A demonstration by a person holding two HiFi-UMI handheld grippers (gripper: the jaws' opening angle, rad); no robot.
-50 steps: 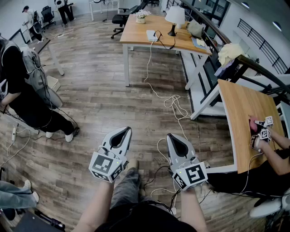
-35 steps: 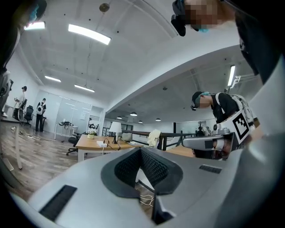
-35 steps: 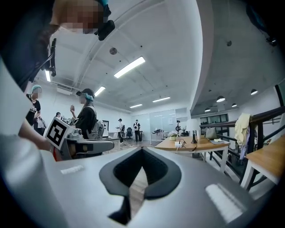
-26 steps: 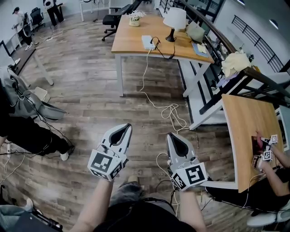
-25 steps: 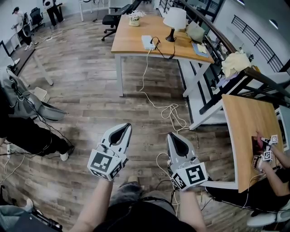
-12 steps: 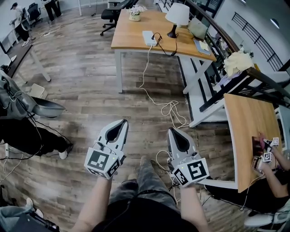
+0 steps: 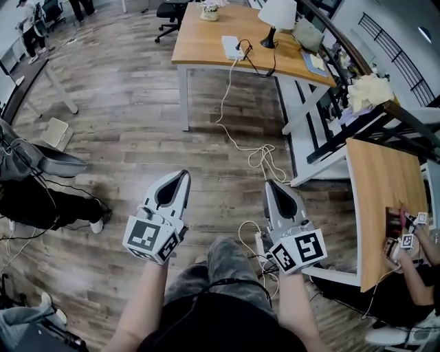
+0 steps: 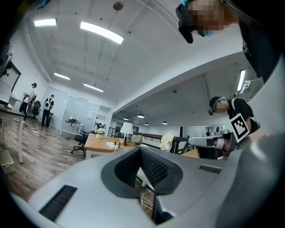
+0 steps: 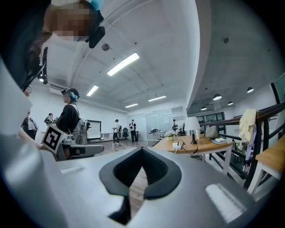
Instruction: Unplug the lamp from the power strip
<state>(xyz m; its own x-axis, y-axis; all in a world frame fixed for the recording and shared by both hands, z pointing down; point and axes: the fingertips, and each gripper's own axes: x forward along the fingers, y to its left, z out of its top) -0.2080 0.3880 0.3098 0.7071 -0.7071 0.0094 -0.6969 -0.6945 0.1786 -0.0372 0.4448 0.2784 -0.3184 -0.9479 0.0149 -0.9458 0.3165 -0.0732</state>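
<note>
The lamp (image 7: 278,14), white shade on a dark base, stands on a wooden desk (image 7: 199,41) far across the room. Beside it lies the white power strip (image 7: 232,47) with a black cord plugged in. Both show small in the left gripper view, lamp (image 8: 127,129) and strip (image 8: 110,144), and in the right gripper view, lamp (image 9: 193,124) and strip (image 9: 177,144). My left gripper (image 7: 184,173) and right gripper (image 7: 269,183) hang side by side over the floor, well short of the desk, both shut and holding nothing.
A white cable (image 7: 230,127) drops from the strip and coils on the wooden floor (image 7: 265,155). A second desk (image 7: 378,185) at right has another person's hands with grippers (image 7: 405,234). A person in black (image 7: 27,199) sits at left. A railing (image 7: 357,55) runs along the right.
The view has advanced across the floor toward the lamp desk. Both grippers stay shut and have drifted slightly apart; my leg has swung forward between them.
</note>
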